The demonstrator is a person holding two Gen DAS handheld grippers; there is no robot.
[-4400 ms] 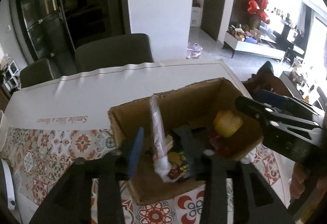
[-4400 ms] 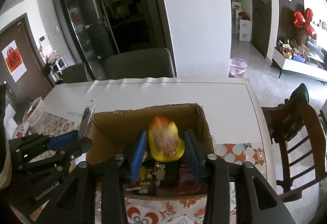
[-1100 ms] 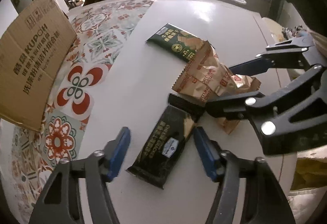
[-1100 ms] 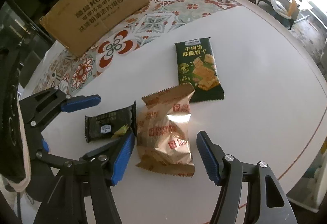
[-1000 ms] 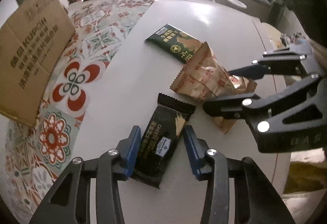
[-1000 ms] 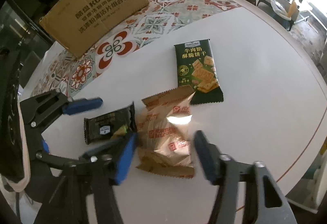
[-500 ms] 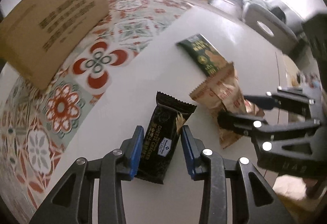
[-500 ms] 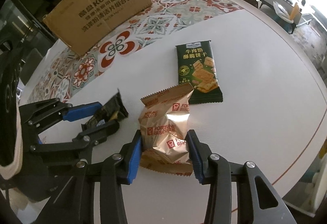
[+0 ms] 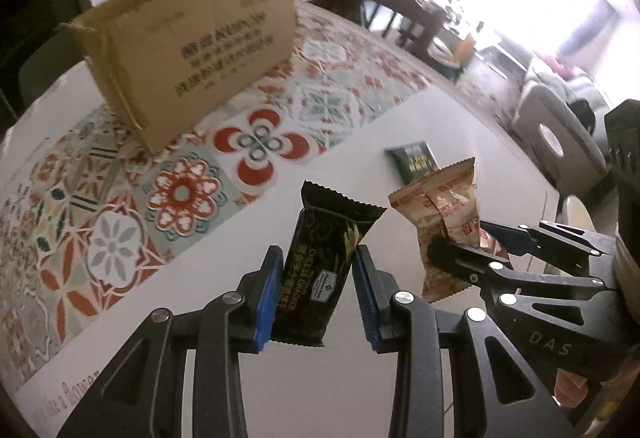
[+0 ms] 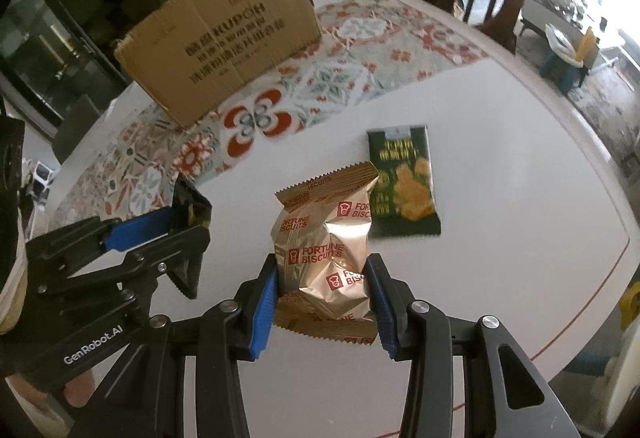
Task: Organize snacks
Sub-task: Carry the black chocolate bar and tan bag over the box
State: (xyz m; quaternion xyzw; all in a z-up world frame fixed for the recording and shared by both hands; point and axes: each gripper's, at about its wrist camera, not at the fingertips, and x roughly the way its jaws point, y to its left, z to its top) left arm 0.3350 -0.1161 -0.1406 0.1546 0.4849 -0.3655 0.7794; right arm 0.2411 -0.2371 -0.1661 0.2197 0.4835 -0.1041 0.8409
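Short of the cardboard box (image 10: 224, 38), above the tabletop (image 10: 500, 142), my left gripper (image 9: 318, 286) pinches a stiff, light black cracker packet (image 9: 320, 258) at mid-length; my right gripper (image 10: 322, 298) clamps the crinkly, puffy gold biscuit bag (image 10: 324, 238) low, slippery-looking and crushable.

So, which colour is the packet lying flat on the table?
Dark green packet with yellow snack picture; clearest in the right wrist view.

Can't read the blurred green packet (image 10: 404, 182); box (image 9: 192, 42) print smeared too, inside hidden.
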